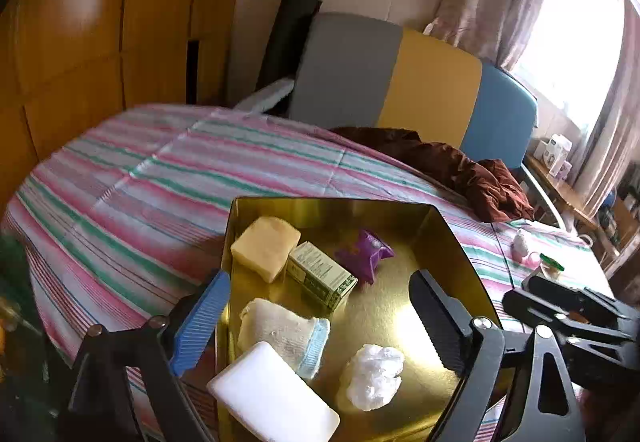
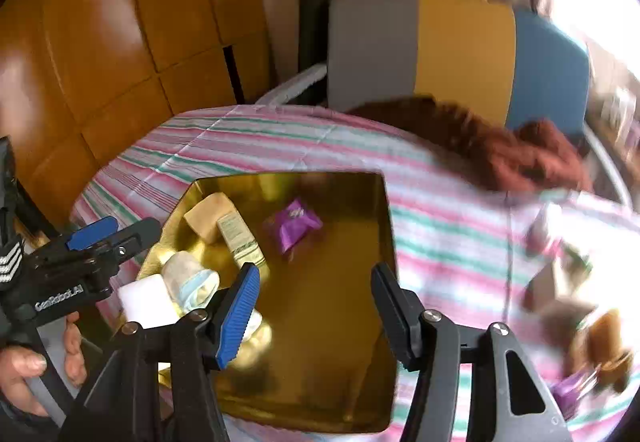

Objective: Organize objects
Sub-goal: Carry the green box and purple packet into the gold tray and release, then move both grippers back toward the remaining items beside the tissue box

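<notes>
Gold and mirror-bright, the tray [image 1: 448, 238] on the striped bedspread [image 1: 120, 178] is our landmark, and we count one of it. Inside it, from its left wall rightward, we count six things, one of each. The yellow sponge block [image 1: 266, 248] sits at the far left, and we judge it light and squashy, best pinched across its short sides. The rolled white cloth with a blue edge [image 1: 286, 334] lies nearer us, soft and easy to grip around its middle. The white soap-like bar [image 1: 272, 394] at the near-left corner looks stiff and smooth, so we would expect it to slip unless taken by its long flat faces. The green-and-white carton [image 1: 322, 276] touches the sponge, a rigid box that would crush under a hard squeeze. The purple foil packet [image 1: 366, 252] lies toward the far middle, light and crinkly. The crumpled clear plastic wad [image 1: 374, 376] sits near the middle front, nearly weightless.

Right of the tray, more items lie on the bedspread, too blurred for us to count.

Our left gripper [image 1: 320, 322] stands wide over the tray, holding nothing. Our right gripper [image 2: 316, 310] is partly spread over bare tray floor, also empty.
</notes>
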Tool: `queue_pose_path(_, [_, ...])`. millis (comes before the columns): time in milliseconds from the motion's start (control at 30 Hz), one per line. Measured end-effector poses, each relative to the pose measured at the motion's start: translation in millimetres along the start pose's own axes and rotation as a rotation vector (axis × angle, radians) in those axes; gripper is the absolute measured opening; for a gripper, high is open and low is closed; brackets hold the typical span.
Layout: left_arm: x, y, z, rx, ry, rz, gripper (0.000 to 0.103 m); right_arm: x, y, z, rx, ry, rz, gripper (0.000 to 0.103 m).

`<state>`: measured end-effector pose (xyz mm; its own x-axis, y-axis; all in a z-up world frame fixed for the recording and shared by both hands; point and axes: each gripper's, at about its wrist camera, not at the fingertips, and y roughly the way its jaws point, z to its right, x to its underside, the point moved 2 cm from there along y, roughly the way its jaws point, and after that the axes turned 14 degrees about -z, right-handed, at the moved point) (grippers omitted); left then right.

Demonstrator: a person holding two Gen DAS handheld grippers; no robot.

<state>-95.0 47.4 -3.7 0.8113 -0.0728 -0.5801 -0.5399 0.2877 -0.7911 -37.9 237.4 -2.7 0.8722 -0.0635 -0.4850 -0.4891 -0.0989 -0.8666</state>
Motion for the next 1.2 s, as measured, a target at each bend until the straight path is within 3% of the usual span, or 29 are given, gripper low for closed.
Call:
queue_pose_path(267, [14.4,-15.3,22.5,-0.04,0.085,0.041,0.098,18.0,-2.7,4.0,0.027,0.038,0.05,0.059])
queue_pose_path(400, [17.9,-14.7,29.0,-0.05,0.1,0.029,0.099,22.6,-0.5,3.1,-0.015,0.035,0.027,0.059])
queue_pose_path(1200, [35.2,-11.8,67.1,-0.053,0.196,-0.013,0.102,47.0,-4.7,26.3,-0.015,0.067,0.037,0.064])
